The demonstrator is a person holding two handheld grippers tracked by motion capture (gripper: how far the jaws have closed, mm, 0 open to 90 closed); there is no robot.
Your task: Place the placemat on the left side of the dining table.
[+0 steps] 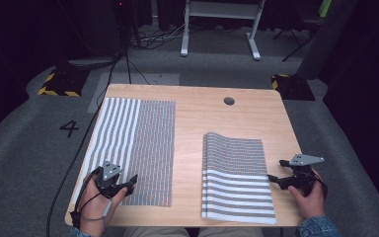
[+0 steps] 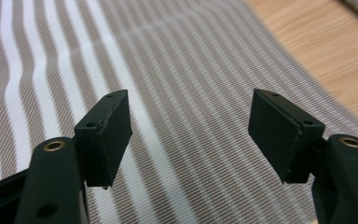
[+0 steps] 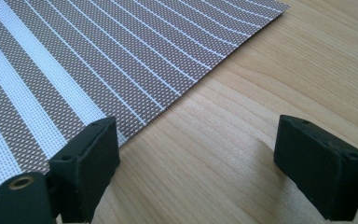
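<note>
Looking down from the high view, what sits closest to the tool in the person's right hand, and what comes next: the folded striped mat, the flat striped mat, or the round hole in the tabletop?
From the right tool, jaws open:
1. Folded striped mat, just beside it, toward the table's middle.
2. Round hole, near the far edge.
3. Flat striped mat, on the left half, under the left tool.

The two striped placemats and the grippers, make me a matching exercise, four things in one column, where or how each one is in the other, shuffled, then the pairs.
Things:
1. flat striped placemat
2. folded striped placemat
3. left gripper
4. round hole

Places or states:
A. in the wooden tabletop, near its far edge
B. lying on the table's right half, far edge curled over
C. spread open on the table's left half
D. open over the near end of the flat placemat

Pairs: 1-C, 2-B, 3-D, 4-A
</note>
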